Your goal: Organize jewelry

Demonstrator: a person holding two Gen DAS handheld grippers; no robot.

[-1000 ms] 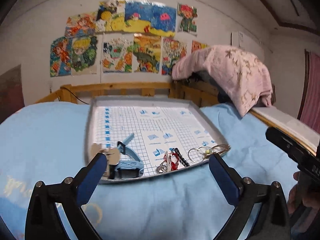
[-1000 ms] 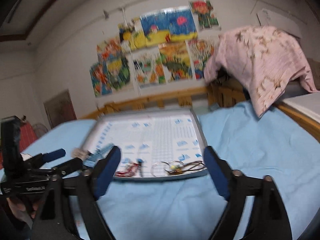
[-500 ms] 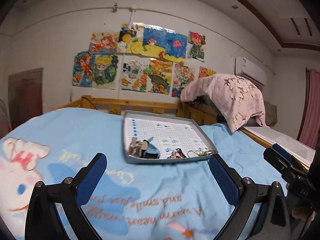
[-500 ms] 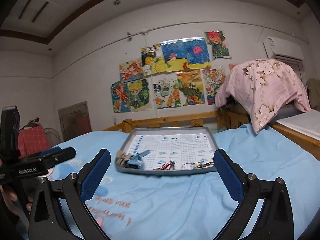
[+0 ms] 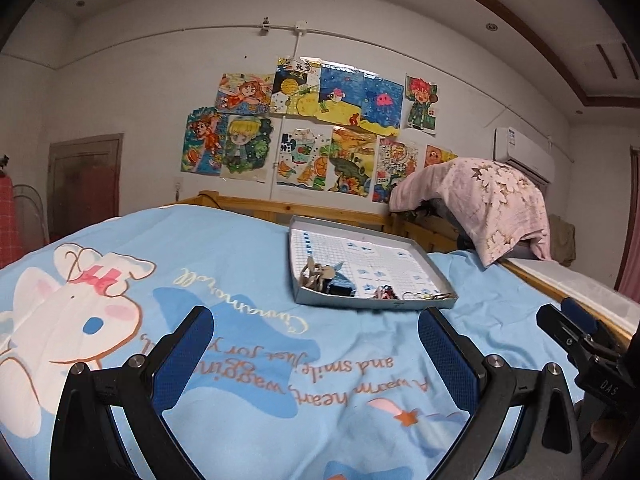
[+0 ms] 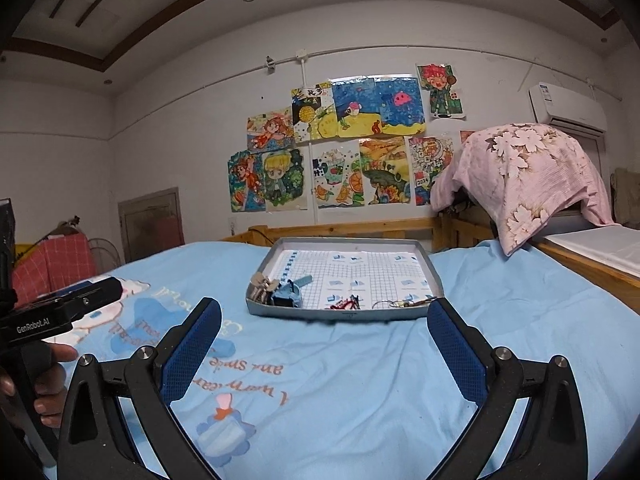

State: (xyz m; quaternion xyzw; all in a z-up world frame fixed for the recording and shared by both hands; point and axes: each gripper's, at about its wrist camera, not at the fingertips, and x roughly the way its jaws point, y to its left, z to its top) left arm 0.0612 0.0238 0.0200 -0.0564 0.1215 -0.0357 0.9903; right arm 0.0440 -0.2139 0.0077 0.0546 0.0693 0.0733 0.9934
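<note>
While both the left gripper (image 5: pixel 316 344) and the right gripper (image 6: pixel 324 336) stand wide and empty over the blue bed (image 6: pixel 360 380), one grey tray (image 6: pixel 434 276) lies ahead, long axis running away toward the wall, holding three jewelry clusters along its near edge: silver-and-blue pieces (image 6: pixel 280 290), a red piece (image 6: pixel 344 303) and a wire bracelet (image 6: pixel 400 303).

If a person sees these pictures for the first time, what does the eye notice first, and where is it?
The colourful drawings taped on the white back wall stand out first. Below them, a grey tray lies on the blue cartoon bedsheet, with small jewelry along its near edge. To the right, a pink floral blanket is draped over something.
</note>
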